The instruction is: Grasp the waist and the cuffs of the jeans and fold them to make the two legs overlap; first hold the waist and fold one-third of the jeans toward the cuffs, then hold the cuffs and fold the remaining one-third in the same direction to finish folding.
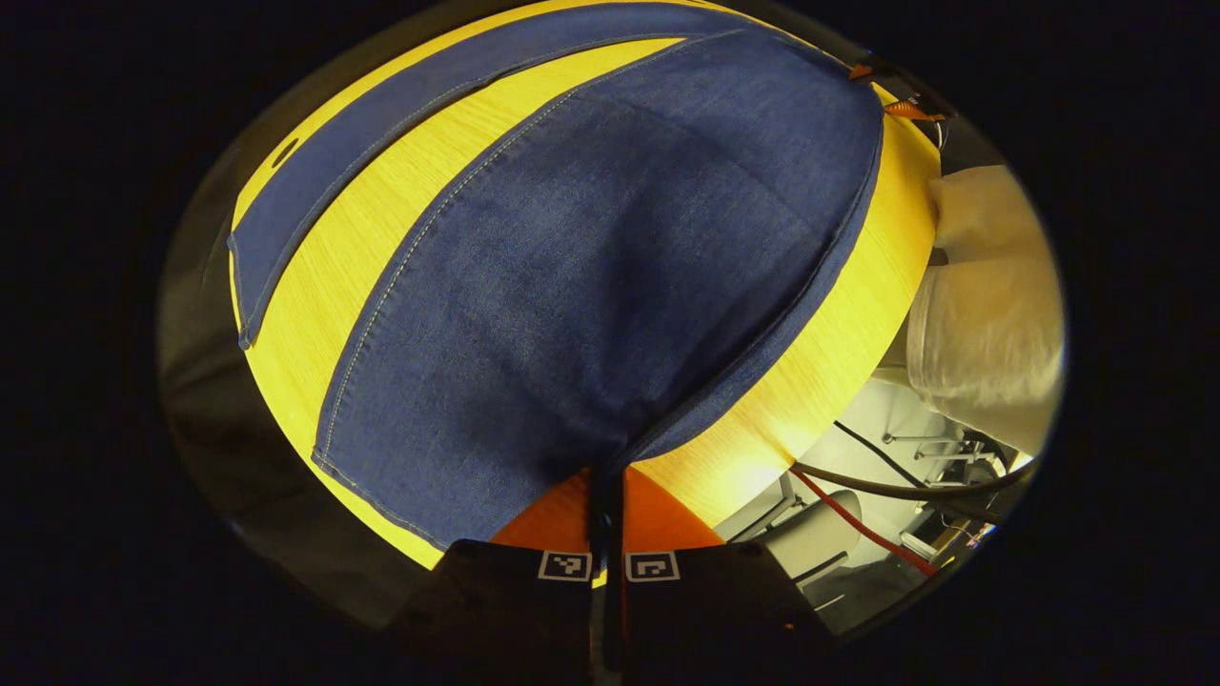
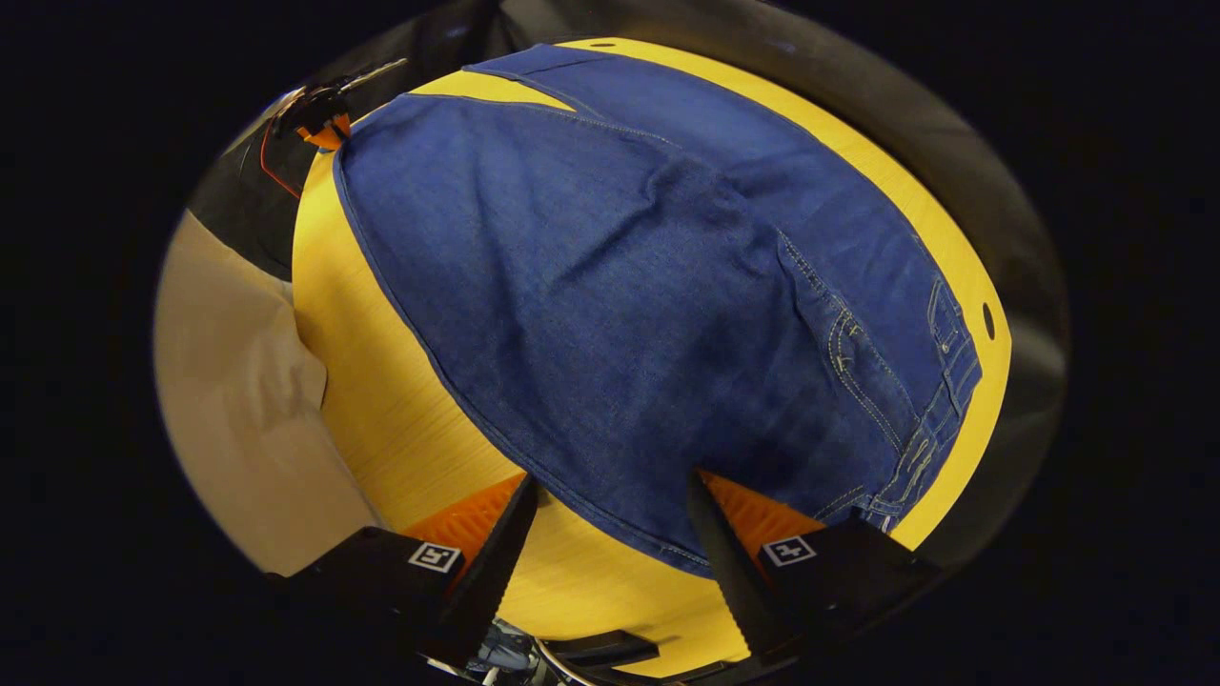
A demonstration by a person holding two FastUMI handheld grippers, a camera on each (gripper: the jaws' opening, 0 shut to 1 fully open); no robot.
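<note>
Dark blue jeans [image 1: 610,267] lie spread on a yellow table [image 1: 381,219]. In the left gripper view, my left gripper [image 1: 607,486] is shut on the corner of the near leg's cuff, and the other leg [image 1: 381,124] runs along the table's far side. In the right gripper view the jeans [image 2: 620,286] reach to the waist [image 2: 929,419] with its pocket and belt loops at the right. My right gripper [image 2: 610,510] stands open, its two fingers spread on either side of the denim's near edge by the waist. The left gripper [image 2: 319,110] shows far off at the cuff corner.
A person's pale sleeve [image 1: 991,324] hangs by the table's right edge, and light clothing [image 2: 238,410] sits at the left of the right gripper view. Cables and chair legs [image 1: 886,495] lie below the table edge. The right gripper [image 1: 891,95] shows at the jeans' far corner.
</note>
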